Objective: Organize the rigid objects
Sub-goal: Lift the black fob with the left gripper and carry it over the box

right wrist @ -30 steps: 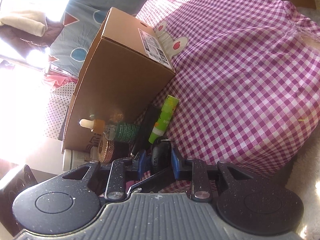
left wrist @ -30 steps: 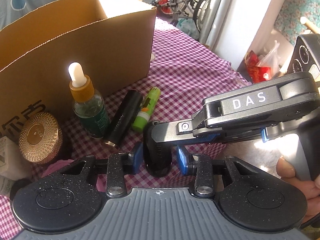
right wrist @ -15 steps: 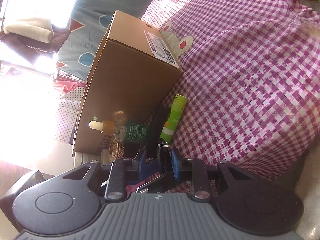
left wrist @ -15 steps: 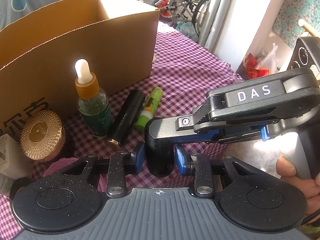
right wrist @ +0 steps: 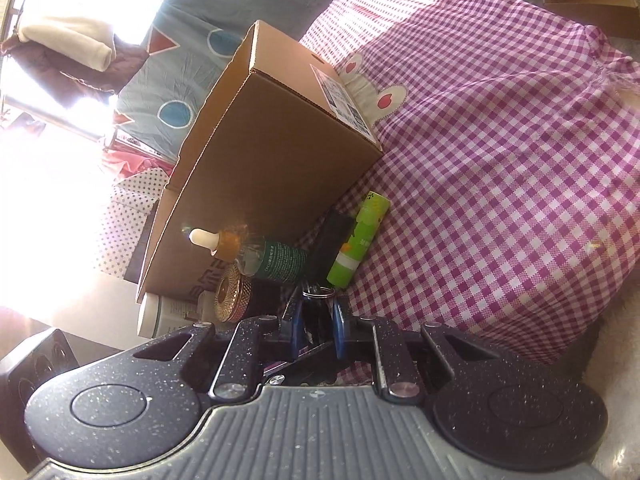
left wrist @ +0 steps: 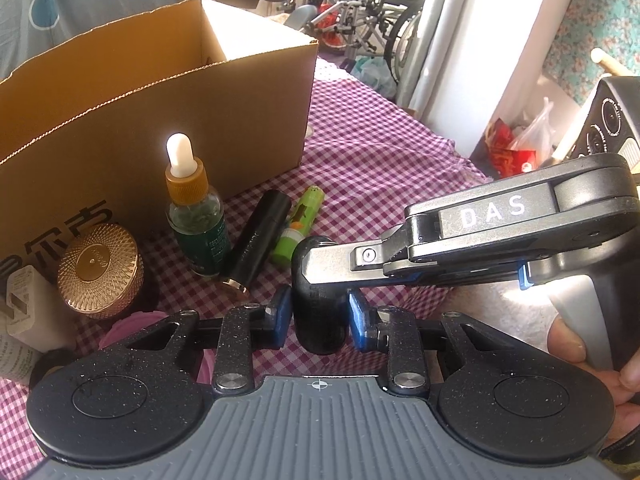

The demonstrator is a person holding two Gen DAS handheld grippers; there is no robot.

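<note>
A black key fob (left wrist: 320, 330) stands upright over the purple checked cloth (left wrist: 380, 160). My left gripper (left wrist: 319, 315) has its blue pads against the fob's lower sides. My right gripper (left wrist: 320, 258) reaches in from the right, and its jaws are closing on the fob's top end. In the right wrist view the right gripper (right wrist: 316, 327) has the dark fob (right wrist: 316, 314) pinched between its pads, with a metal key ring (right wrist: 318, 292) just beyond. A tall open cardboard box (left wrist: 160, 120) stands behind.
In front of the box stand a green dropper bottle (left wrist: 198, 224), a black tube (left wrist: 260, 240), a green tube (left wrist: 298, 226), a gold-lidded jar (left wrist: 98, 268) and a white pack (left wrist: 24, 312). A person's hand (left wrist: 592, 360) holds the right gripper. The cloth's edge drops off at right (right wrist: 600, 280).
The right gripper's pads have drawn closer together on the fob, and its view has risen slightly. The left gripper's pads have closed in a little on the fob.
</note>
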